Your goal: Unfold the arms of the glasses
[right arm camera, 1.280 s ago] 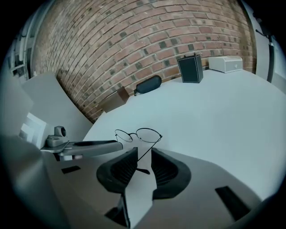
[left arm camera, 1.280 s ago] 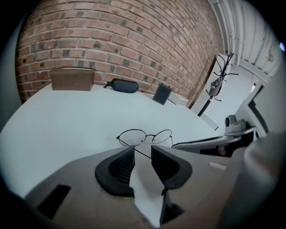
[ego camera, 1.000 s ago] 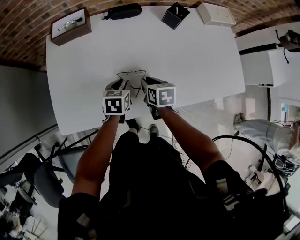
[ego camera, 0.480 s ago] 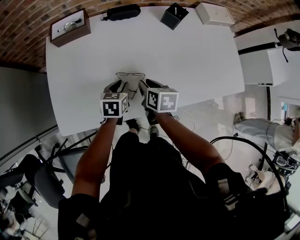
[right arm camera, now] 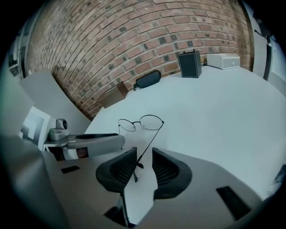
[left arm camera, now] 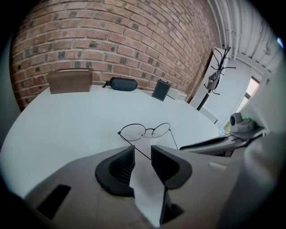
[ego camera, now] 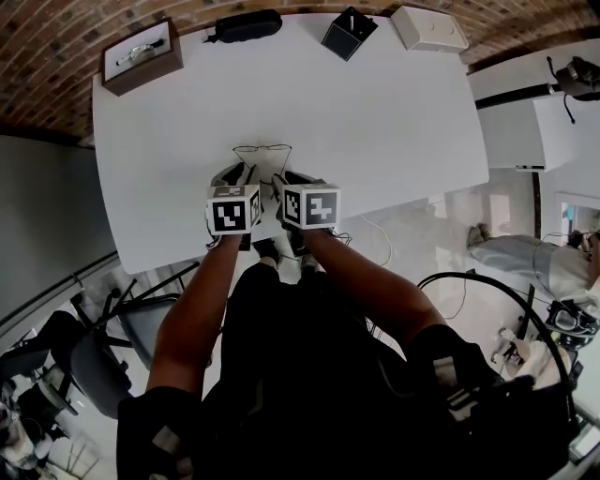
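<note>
Thin wire-rimmed round glasses (ego camera: 262, 150) lie on the white table (ego camera: 394, 112), lenses away from me and both arms swung out toward me. In the left gripper view the glasses (left arm camera: 145, 130) send one arm back between the jaws of my left gripper (left arm camera: 143, 154), which stand a little apart with gaps beside the wire. In the right gripper view the other arm of the glasses (right arm camera: 140, 122) ends with its tip between the jaws of my right gripper (right arm camera: 144, 156), likewise apart. From the head view, left gripper (ego camera: 242, 172) and right gripper (ego camera: 286, 178) sit side by side just behind the frame.
Along the far edge stand a brown box holding a watch (ego camera: 141, 52), a black glasses case (ego camera: 248, 22), a small black box (ego camera: 351, 31) and a white box (ego camera: 431, 26). The table's near edge runs just under my hands. An office chair (ego camera: 84, 361) stands at lower left.
My right gripper has shifted left, closer to the left gripper. The glasses stay in about the same spot with the arms spread.
</note>
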The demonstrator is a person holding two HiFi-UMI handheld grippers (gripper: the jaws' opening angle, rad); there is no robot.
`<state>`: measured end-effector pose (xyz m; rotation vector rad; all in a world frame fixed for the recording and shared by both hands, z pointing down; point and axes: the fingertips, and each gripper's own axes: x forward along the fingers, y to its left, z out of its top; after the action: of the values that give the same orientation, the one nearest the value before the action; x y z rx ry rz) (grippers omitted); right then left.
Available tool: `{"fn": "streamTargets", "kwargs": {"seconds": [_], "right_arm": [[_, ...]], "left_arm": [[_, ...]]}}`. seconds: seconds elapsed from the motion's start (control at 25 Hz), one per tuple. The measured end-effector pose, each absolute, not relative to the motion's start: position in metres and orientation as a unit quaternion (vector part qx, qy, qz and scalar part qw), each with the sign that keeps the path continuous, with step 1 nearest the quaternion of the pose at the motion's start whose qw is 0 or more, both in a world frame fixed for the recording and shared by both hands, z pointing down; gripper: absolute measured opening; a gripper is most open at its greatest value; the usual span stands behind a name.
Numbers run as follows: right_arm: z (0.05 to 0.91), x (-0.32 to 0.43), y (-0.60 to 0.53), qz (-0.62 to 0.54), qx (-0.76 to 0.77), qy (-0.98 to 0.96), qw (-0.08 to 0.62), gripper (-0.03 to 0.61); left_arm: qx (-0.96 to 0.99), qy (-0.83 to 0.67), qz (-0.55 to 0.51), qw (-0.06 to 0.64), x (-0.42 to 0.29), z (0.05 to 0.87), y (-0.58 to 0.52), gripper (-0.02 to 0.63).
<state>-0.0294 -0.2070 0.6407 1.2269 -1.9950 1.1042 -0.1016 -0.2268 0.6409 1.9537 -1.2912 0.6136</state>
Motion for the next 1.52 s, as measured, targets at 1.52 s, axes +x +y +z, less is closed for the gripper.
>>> {"fn": "streamTargets", "kwargs": {"seconds": [1.52], "right_arm": [[0.633,0.004,-0.241,0.343,0.373,-0.815,0.28,0.098]], "left_arm": [[0.762,-0.525,0.212,0.315,-0.121,0.619,-0.228,0.12]]}}
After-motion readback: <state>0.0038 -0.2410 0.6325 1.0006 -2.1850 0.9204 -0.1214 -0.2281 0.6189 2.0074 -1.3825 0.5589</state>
